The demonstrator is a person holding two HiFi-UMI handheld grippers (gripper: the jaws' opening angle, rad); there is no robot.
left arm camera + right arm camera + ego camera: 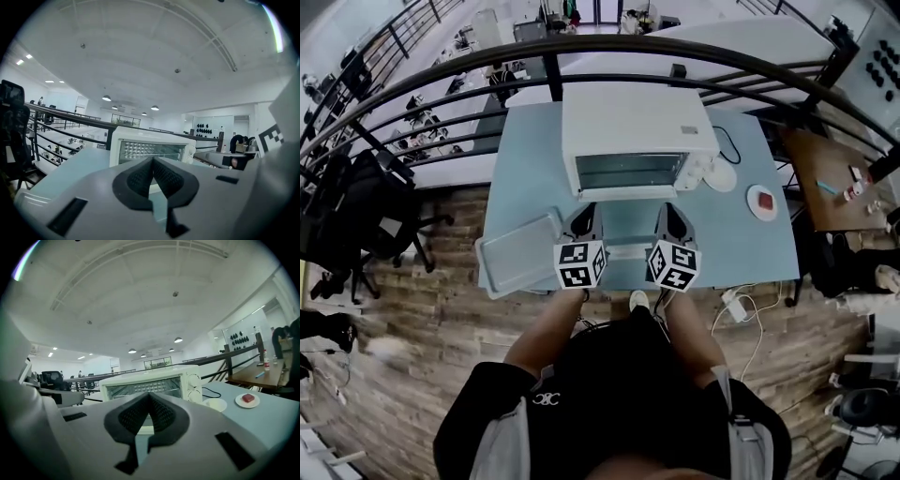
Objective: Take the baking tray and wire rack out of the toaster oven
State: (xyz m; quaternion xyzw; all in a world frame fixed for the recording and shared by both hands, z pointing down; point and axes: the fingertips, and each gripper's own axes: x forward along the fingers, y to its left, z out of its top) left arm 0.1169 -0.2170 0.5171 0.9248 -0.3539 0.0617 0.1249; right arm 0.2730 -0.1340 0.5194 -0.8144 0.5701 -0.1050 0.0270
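Observation:
The white toaster oven [633,131] stands at the middle of the light blue table [750,244]; its door looks folded down toward me, with a white bar [626,247] lying between the grippers. A grey baking tray [520,253] lies on the table's left front corner, overhanging the edge. I cannot make out the wire rack. My left gripper [584,216] and right gripper [673,216] hover side by side in front of the oven [150,147] [150,383]. Both point at it and both are shut and empty: left gripper [153,160], right gripper [149,395].
To the right of the oven are a white dish [721,175], a small plate with a red piece [763,202] and a black cable [729,145]. A dark railing [422,89] curves behind the table. A wooden table [834,183] stands at the right, office chairs [366,225] at the left.

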